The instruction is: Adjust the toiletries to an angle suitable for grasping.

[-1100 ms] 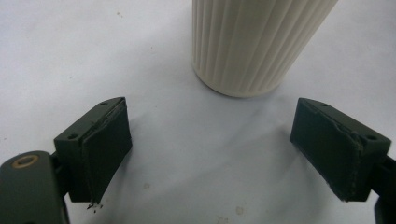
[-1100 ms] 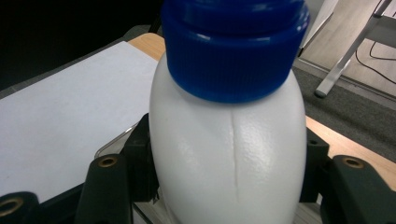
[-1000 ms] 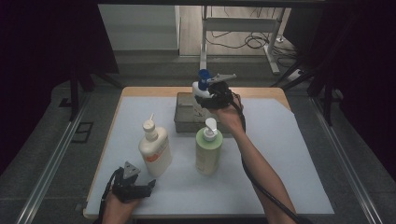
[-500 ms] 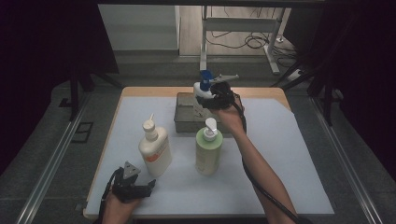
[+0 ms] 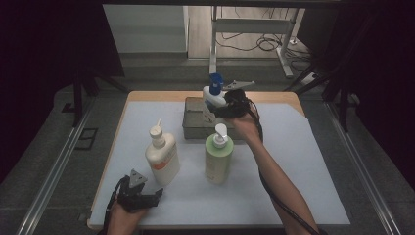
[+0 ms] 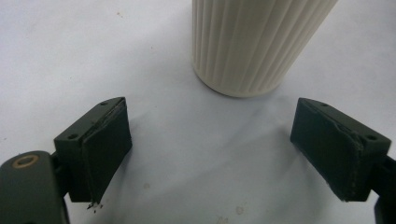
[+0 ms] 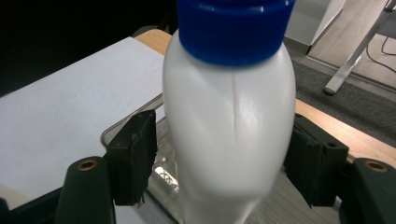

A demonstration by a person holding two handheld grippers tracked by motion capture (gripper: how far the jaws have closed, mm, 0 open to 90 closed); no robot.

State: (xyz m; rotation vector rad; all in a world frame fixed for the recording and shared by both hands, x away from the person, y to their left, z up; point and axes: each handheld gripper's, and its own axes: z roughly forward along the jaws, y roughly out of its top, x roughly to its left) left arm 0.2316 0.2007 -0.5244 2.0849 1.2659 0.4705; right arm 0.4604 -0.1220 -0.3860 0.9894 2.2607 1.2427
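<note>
While the right gripper (image 7: 219, 158) has just been opening around it, we judge the blue-capped white bottle (image 7: 229, 126), over the metal tray (image 5: 193, 125) at 12 o'clock, smooth, slippery; regrip the waist.

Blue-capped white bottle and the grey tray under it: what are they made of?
White bottle: looks like semi-gloss moulded plastic, going by the faint seam line down its front and the soft sheen. Its blue cap is ribbed, likely plastic too. Tray: grey with a shiny, reflective floor in the right gripper view, probably metal.
</note>
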